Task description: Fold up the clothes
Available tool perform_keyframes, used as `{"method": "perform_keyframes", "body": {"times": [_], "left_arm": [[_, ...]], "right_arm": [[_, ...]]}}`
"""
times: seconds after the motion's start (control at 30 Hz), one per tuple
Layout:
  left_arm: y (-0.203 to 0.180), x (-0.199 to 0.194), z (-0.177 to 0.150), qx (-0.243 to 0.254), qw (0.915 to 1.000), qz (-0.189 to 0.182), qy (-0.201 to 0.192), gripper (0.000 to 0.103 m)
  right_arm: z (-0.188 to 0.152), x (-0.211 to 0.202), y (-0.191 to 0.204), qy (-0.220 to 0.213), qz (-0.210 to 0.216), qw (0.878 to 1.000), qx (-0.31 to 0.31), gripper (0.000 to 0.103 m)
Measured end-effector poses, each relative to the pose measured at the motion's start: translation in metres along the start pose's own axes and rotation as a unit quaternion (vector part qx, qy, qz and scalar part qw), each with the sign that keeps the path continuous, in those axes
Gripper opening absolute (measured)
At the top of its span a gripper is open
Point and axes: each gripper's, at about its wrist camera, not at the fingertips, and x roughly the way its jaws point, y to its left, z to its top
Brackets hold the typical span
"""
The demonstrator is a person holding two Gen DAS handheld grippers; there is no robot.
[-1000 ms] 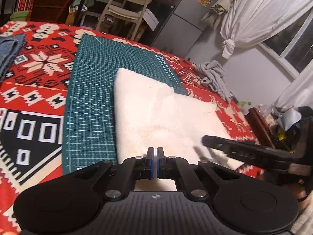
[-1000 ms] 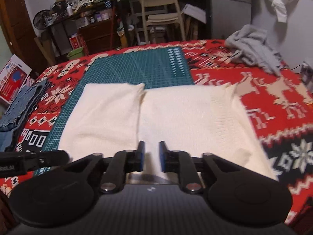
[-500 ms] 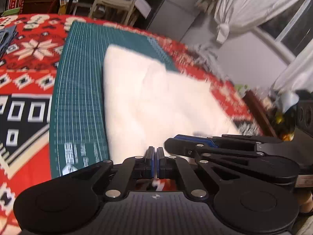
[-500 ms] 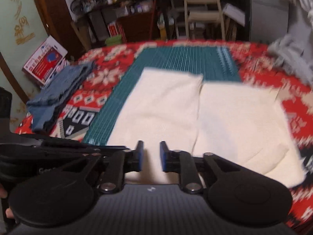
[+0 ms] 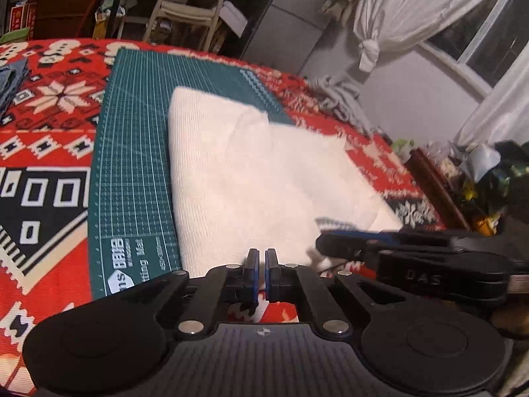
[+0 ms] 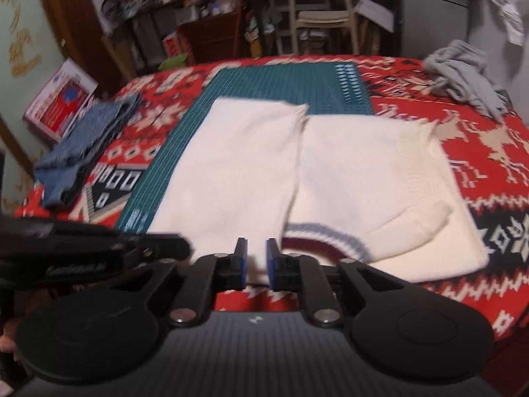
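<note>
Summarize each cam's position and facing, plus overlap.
Left wrist: on left gripper, near the cream sweater hem, facing up the green cutting mat; right gripper enters at right.
Right wrist: on right gripper, facing the sweater squarely; left gripper at left.
Shared: sweater, mat, grey garment, chair.

Legible marks: "ting Mat" with a white logo block on the green cutting mat (image 5: 132, 178) left of the left gripper's fingers (image 5: 253, 269); "DAS" embossed on the right gripper (image 5: 334, 243) body, right of them.
</note>
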Motion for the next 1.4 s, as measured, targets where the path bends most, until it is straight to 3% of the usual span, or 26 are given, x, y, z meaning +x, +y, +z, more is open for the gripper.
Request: {"method": "perform_keyframes", "body": {"times": [0.17, 0.2, 0.23, 0.67, 0.83, 0.93, 1.03, 1.2, 1.4], "left_arm": [[0.012, -0.003, 0.005, -0.021, 0.9998, -0.001, -0.003, 0.003], [0.014, -0.003, 0.005, -0.024, 0.9997, 0.0, -0.001, 0.003], [0.017, -0.003, 0.006, -0.027, 0.9996, 0.0, 0.0, 0.003], [0.014, 0.01, 0.0, -0.01, 0.9997, 0.013, 0.019, 0.002], [0.013, 0.011, -0.001, -0.005, 0.9997, 0.019, 0.017, 0.002], [0.013, 0.011, -0.001, -0.007, 0.9997, 0.018, 0.017, 0.002], [0.013, 0.011, 0.0, -0.008, 0.9996, 0.02, 0.017, 0.002], [0.012, 0.011, -0.001, -0.01, 0.9996, 0.021, 0.016, 0.002], [0.015, 0.012, -0.002, -0.023, 0.9995, 0.013, 0.018, 0.003]], "right_arm": [[-0.001, -0.004, -0.009, 0.001, 0.002, 1.0, 0.012, 0.021], [-0.001, -0.003, -0.008, 0.003, 0.001, 1.0, 0.009, 0.011], [-0.001, -0.001, -0.008, 0.005, 0.0, 1.0, 0.007, 0.006], [-0.01, -0.017, -0.011, 0.015, -0.026, 0.999, -0.011, 0.006], [-0.012, -0.021, -0.013, 0.011, -0.031, 0.999, -0.012, 0.012], [-0.008, -0.033, -0.011, -0.011, -0.044, 0.999, -0.022, 0.013], [-0.001, -0.039, -0.005, -0.029, -0.025, 0.999, -0.029, 0.014], [0.005, -0.02, 0.022, -0.028, 0.005, 0.998, -0.062, 0.014], [-0.004, 0.007, 0.025, 0.006, 0.0, 0.998, -0.065, 0.011]]}}
